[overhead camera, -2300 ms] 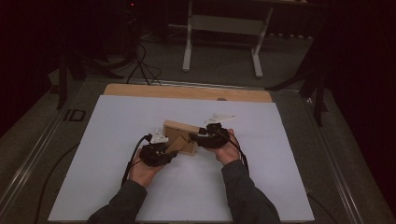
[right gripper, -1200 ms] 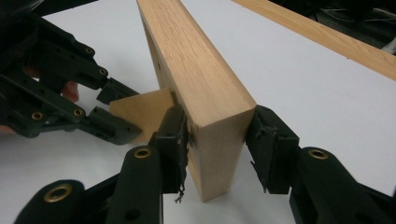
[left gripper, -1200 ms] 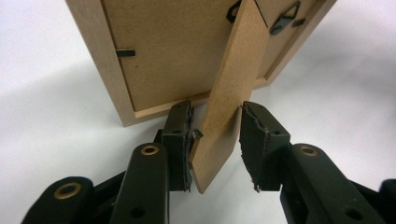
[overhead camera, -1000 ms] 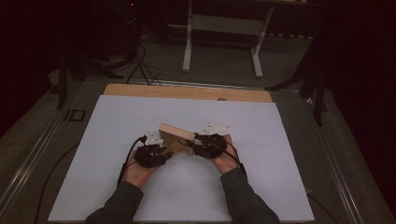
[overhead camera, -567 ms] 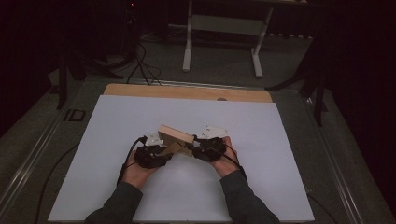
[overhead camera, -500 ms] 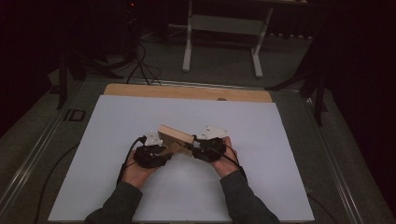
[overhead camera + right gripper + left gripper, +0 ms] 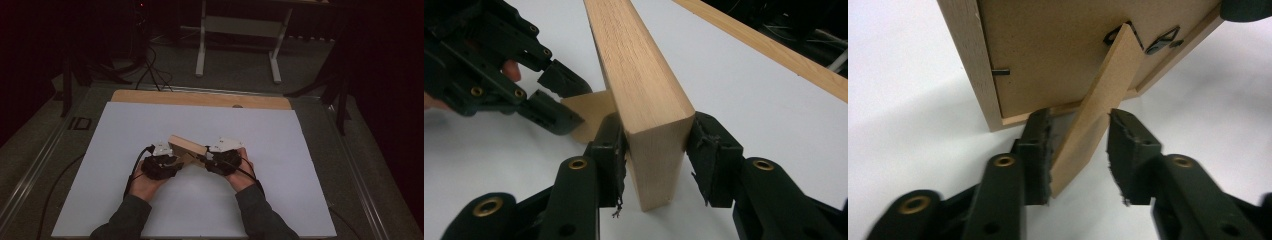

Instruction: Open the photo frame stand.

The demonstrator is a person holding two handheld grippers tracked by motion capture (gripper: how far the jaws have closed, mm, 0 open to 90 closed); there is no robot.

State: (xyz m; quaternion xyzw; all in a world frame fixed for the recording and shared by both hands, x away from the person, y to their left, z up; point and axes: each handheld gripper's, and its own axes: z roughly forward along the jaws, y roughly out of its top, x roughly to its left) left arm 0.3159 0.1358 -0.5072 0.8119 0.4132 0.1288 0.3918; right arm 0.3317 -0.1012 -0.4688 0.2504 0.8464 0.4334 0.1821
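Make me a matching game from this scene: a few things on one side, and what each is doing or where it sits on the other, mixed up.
Things:
1. left hand-held gripper
2. right hand-held gripper
3. wooden picture frame
4. fold-out stand

States:
A. swung out from the frame's back
B. jaws around the thin stand strip
C. held on edge over the white table
D. clamped on the frame's thick end

Pairs: 1-B, 2-D, 3-C, 4-A

One wooden picture frame (image 7: 187, 146), two grippers, one table (image 7: 300, 150).
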